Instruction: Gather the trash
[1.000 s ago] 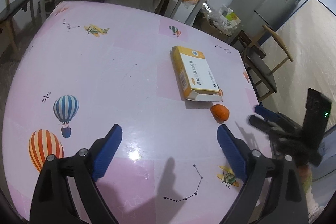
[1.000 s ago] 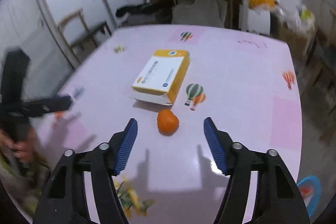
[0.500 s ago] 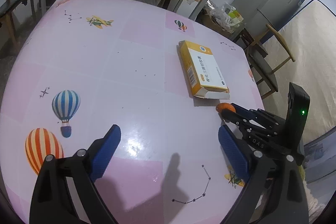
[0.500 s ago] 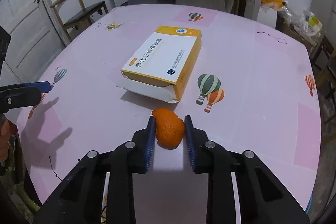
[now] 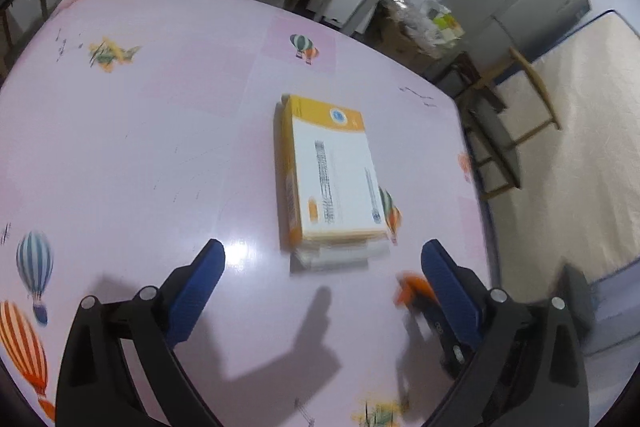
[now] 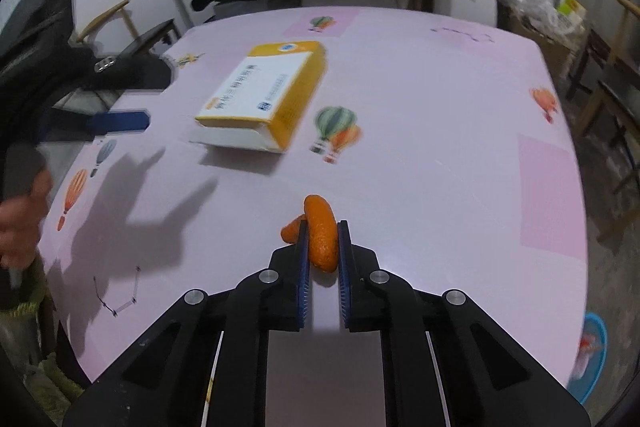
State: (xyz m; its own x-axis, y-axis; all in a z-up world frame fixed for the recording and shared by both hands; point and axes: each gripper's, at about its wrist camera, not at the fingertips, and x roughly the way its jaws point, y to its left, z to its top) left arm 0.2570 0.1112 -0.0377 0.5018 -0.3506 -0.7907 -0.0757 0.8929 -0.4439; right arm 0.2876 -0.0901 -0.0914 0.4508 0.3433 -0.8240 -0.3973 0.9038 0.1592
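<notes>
My right tool (image 6: pixel 320 243) is clenched on the orange peel (image 6: pixel 319 237); its jaws have just been closing, and the peel sits squeezed between the blue pads (image 6: pixel 303 259), low over the pink desk (image 6: pixel 440 107). In the right view this is at about six o'clock from the yellow box (image 6: pixel 264 99). My left tool (image 5: pixel 322 279) is released, jaws wide, with nothing between them. The yellow box (image 5: pixel 332 179) lies flat on the desk at about twelve o'clock from it, near but not touched.

I judge the task is only at its start: one piece of trash is gripped, but not yet carried away. The box is left to collect. I see no bin for sure in these views.
</notes>
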